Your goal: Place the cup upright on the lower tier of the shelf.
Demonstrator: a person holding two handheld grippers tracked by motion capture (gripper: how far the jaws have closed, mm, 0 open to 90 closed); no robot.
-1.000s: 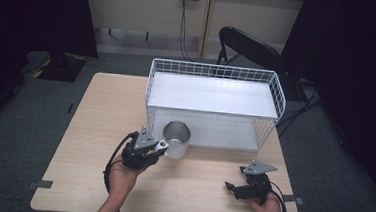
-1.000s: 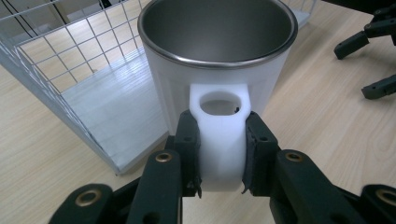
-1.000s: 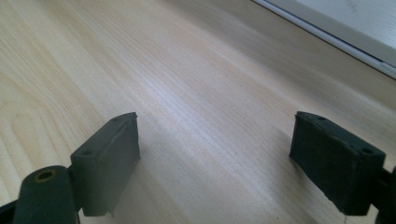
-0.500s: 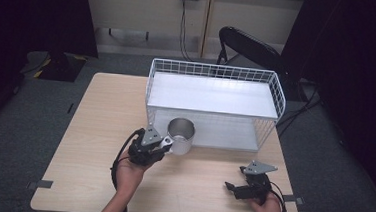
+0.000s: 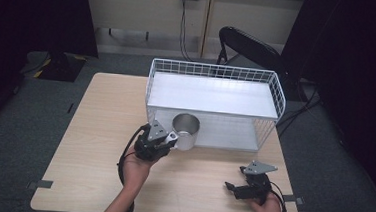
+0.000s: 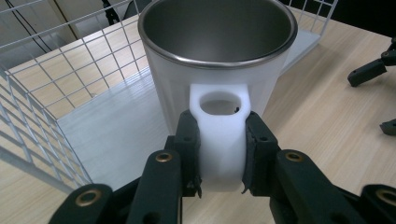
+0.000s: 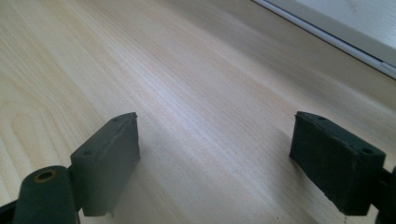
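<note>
Compared with the frame one second before, the mug (image 5: 185,131) and the left gripper (image 5: 169,140) were found shifted slightly up and to the right in the high view, nearer the front wall of the wire basket (image 5: 217,70); the half-second frame showed an intermediate position. The right gripper (image 5: 234,188) was found unchanged at the lower right of the high view.

In the left gripper view, the left gripper (image 6: 219,148) was seen closed on the mug's white handle (image 6: 219,140), one black jaw pressed against each side of the handle just below its finger hole. The mug (image 6: 218,56), white outside with a steel interior, was held upright with its open mouth up, filling the upper centre of that view. The basket's wire wall (image 6: 51,84) and its pale floor were seen at the left of that view, just beside and behind the mug.

In the right gripper view, the right gripper (image 7: 215,158) was seen with its jaws spread wide apart, nothing between them, low over the bare wooden table (image 7: 187,70). Contact with the table could not be told. In the high view it lay well apart from the mug, near the table's (image 5: 99,130) lower right edge.
</note>
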